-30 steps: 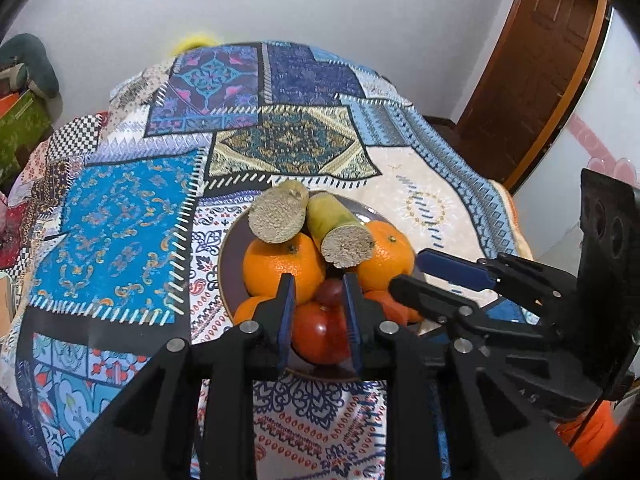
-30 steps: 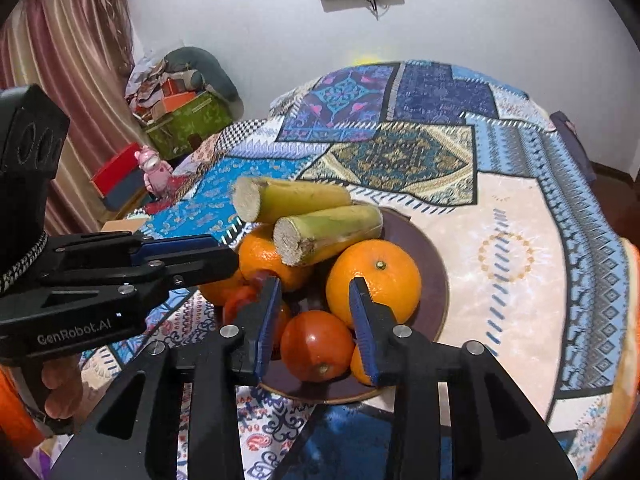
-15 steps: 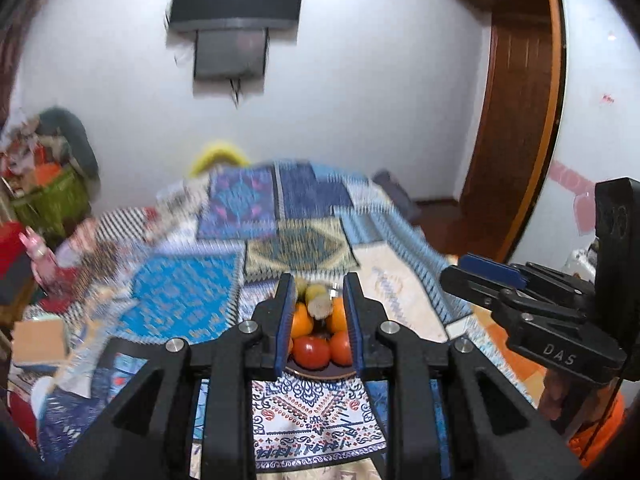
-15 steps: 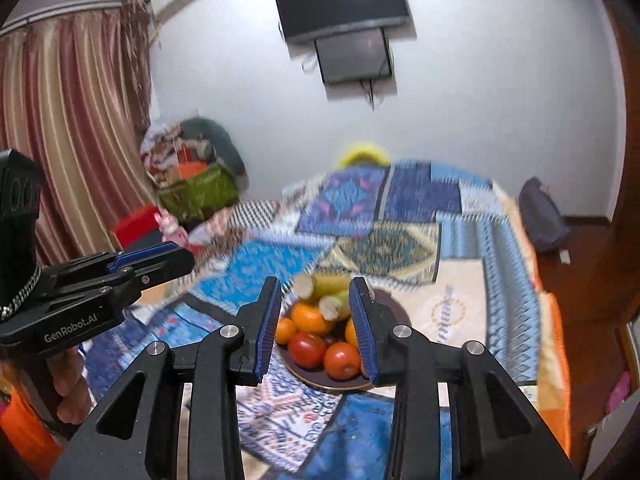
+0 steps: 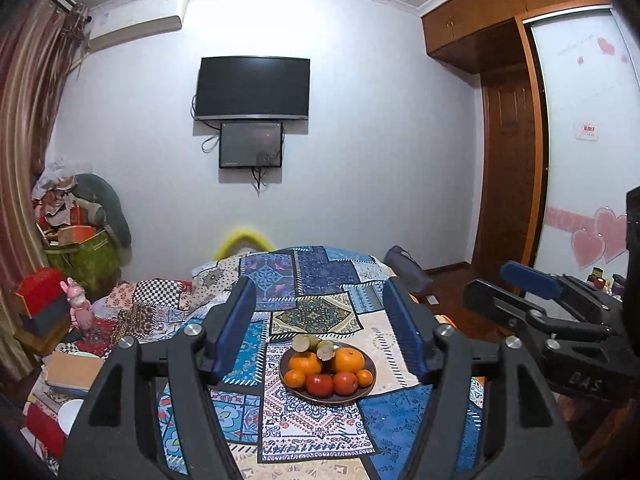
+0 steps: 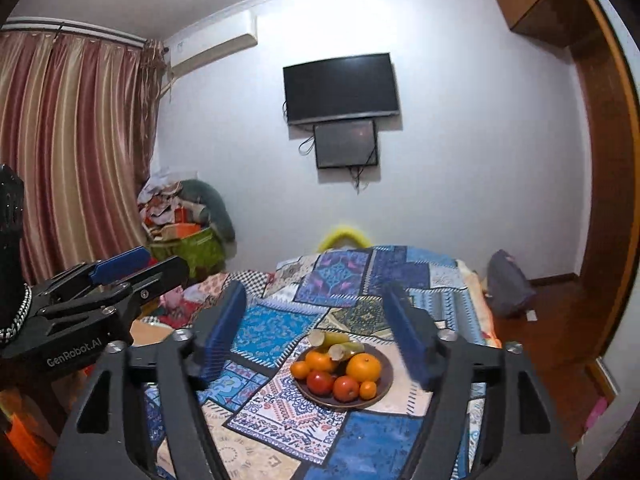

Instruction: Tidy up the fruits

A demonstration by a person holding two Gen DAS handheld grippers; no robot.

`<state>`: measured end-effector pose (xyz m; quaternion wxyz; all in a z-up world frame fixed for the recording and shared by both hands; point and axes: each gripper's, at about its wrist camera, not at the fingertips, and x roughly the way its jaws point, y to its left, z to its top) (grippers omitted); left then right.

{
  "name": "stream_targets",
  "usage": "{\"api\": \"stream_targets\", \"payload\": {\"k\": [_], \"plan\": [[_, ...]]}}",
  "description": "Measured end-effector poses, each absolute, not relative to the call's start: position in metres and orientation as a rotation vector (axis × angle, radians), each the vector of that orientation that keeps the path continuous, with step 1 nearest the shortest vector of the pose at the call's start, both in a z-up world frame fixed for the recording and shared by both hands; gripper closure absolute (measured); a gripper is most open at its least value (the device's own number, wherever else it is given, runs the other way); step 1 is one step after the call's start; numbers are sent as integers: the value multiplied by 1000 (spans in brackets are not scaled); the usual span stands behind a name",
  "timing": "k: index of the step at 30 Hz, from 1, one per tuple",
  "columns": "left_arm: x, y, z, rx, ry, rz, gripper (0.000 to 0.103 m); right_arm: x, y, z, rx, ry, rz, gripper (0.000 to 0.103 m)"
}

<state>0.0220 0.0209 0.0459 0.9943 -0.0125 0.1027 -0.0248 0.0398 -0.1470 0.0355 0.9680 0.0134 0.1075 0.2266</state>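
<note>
1. The left gripper (image 5: 324, 330) is wide open and holds nothing; it stands well apart from the fruit.
2. The right gripper (image 6: 318, 334) is also wide open and empty.
3. The dark plate (image 5: 370, 366) lies on the patchwork cloth (image 5: 312, 428).
4. Oranges (image 5: 349, 360) and red fruits (image 5: 319, 385) fill the plate.
5. Two sugarcane pieces (image 6: 343, 349) lie on top at the far side, their long axis running left to right, with the cut ends to the left and near.
</note>
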Motion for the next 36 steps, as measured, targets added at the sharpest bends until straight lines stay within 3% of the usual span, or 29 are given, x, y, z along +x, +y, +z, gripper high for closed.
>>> {"api": "stream_targets", "payload": {"k": [12,19,36], "plan": [[-7,17,41,-33,163,-40,9,19,-157,34,34,159,397,0],[-15,17,37,-32,152,-13,1,14,-158,31,26,161,398,0],[-17,16,33,-13,153,5,0,11,-161,28,26,154,389,0]]}}
